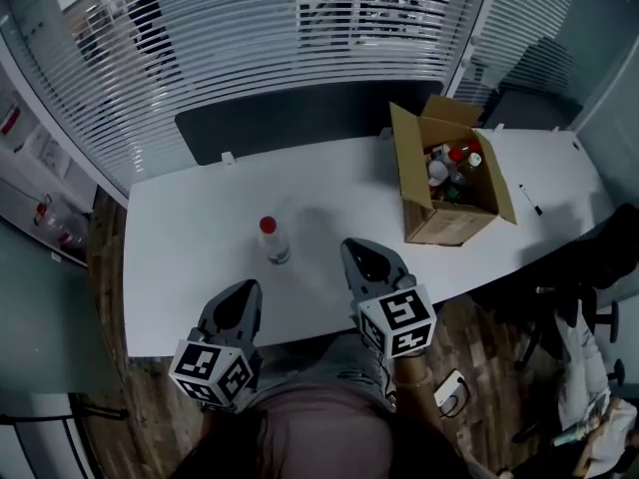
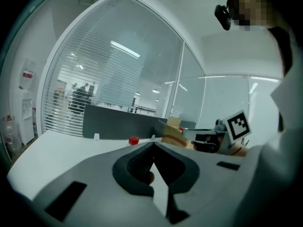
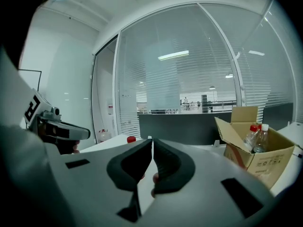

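Hovering low at the near edge of the white rectangular tabletop (image 1: 190, 228), both tools are closed up. The left gripper (image 1: 244, 289) has its dark jaws pressed tip to tip with nothing between them. The right gripper (image 1: 352, 246) shows the same, pads meeting in a thin seam, empty.

Just ahead and between the two stands the small clear plastic bottle with a red cap (image 1: 272, 239), upright, alone, apart from both.

That's the risk as I judge it: it looks tall, narrow and light, so a sideways brush from a closed nose would tip it. Once down, it could roll to the near edge and off onto the brown wooden floor (image 1: 108, 267). Shut jaws can't take it either; pushing in like that would only shove it.

Off to the right, well apart, sits the open brown cardboard box (image 1: 444, 223) with several capped bottles (image 1: 449, 168) inside, and a black pen (image 1: 530, 200) lies beyond it. Behind the table runs a dark low partition panel (image 1: 300, 118), then a glass wall with white slatted blinds (image 1: 250, 38).
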{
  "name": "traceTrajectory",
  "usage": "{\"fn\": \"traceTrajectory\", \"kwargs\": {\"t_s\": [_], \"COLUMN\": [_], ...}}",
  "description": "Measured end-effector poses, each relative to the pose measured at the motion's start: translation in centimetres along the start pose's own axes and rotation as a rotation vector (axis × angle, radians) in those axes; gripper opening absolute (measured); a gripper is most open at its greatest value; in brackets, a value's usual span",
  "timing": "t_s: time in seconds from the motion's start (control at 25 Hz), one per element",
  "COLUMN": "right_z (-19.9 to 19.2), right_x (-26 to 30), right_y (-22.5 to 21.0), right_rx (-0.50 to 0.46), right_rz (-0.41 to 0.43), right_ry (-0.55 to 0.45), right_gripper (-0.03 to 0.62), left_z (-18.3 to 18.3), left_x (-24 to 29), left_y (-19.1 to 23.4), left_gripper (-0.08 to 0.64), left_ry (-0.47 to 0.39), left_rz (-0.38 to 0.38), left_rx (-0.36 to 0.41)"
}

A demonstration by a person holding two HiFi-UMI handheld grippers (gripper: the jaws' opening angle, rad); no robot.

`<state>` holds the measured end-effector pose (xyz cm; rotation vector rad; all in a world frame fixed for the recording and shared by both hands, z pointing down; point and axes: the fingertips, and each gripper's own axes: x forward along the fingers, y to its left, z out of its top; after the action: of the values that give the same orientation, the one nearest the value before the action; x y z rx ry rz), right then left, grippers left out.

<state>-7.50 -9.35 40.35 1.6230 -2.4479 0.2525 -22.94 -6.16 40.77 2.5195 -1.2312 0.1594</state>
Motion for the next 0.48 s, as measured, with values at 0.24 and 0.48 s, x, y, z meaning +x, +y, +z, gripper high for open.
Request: {"fn": "traceTrajectory", "kwargs": {"t_s": [0.24,0.48], "right_z": [-0.3,-0.4], "right_x": [-1.4,-2.7], "right_y": [-0.6,-1.8], "right_rx": [0.009,0.021], "right_rz": [-0.030,-0.045], "right_ry": [0.005,-0.006], "right_gripper": [0.031,0.031], "left_z": [0.4,0.4], "left_x": [0.6,1.3], "left_y": [-0.4,-1.9], "left_gripper": [0.008,0.008], "left_ry": [0.000,-0.008], "left_rz": [-0.010,-0.047], "left_rx": [0.012,-0.003]}}
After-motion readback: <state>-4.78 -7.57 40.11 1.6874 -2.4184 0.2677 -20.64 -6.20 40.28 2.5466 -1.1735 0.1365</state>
